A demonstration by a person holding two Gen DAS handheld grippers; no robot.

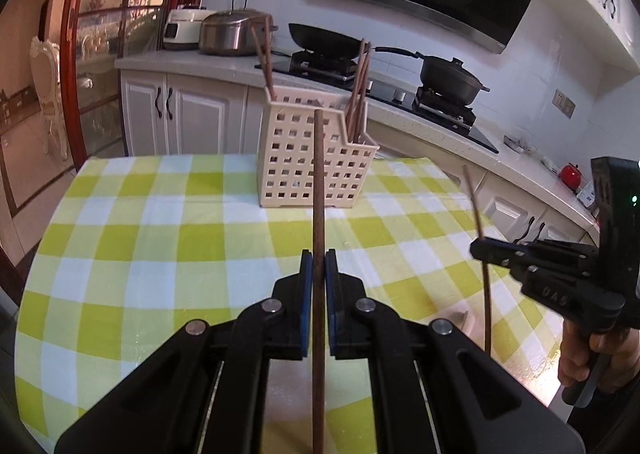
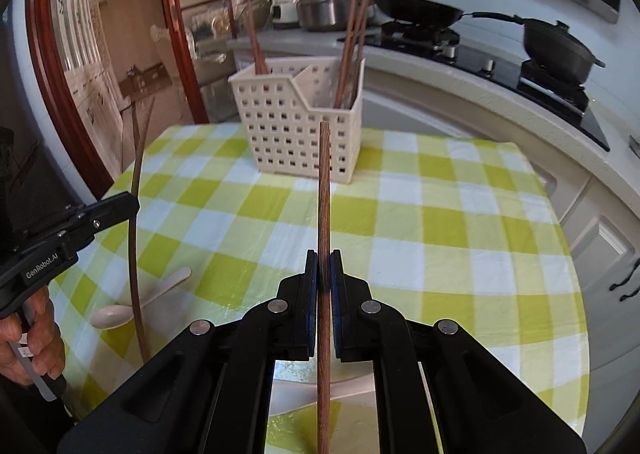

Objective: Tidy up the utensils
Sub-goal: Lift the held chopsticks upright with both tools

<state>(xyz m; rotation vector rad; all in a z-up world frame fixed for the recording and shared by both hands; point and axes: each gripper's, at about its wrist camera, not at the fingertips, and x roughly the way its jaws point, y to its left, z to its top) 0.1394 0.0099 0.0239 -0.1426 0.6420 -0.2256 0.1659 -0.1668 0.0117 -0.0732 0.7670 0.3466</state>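
Left gripper clamps dark brown chopstick; right gripper clamps reddish-brown chopstick.

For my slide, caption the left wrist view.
Left gripper shut on a chopstick, facing the holder; right gripper holds another.

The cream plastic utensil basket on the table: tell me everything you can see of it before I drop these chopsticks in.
The cream plastic utensil basket stands upright at the far side of the green-checked tablecloth. Its walls are a grid of square holes; a slanted divider splits it into two compartments. Brown wooden chopsticks lean in one, another pair in the other. Neither gripper touches it.
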